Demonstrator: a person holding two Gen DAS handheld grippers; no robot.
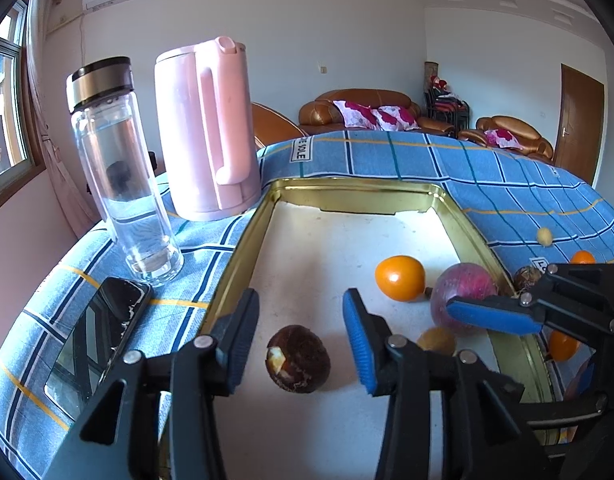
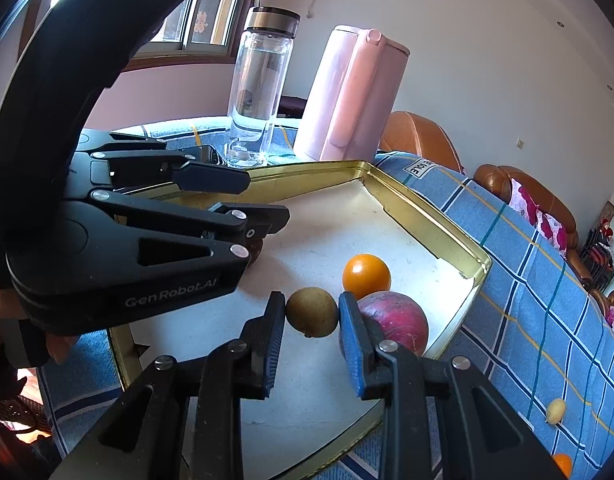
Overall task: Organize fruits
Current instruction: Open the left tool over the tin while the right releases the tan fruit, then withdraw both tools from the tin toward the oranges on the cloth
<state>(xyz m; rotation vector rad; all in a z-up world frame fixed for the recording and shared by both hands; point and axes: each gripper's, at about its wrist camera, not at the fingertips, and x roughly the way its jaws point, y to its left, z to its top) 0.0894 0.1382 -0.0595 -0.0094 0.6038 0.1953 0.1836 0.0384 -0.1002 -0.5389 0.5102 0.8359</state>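
Left gripper [image 1: 301, 338] hangs over a gold-rimmed tray [image 1: 243, 248], jaws spread, a dark brown fruit [image 1: 298, 359] lying loose on the tray floor between its blue pads without touching them. Beyond its left finger stand a phone [image 1: 103, 336], a glass bottle [image 1: 119, 176] and a pink kettle [image 1: 205, 128] on the blue checked cloth [image 1: 487, 176]. Right gripper [image 2: 311, 320] brackets a small olive-brown fruit [image 2: 311, 312], pads at both flanks; whether they press it cannot be told. Just past its right finger, an orange [image 2: 366, 274] touches a red-purple fruit [image 2: 399, 322].
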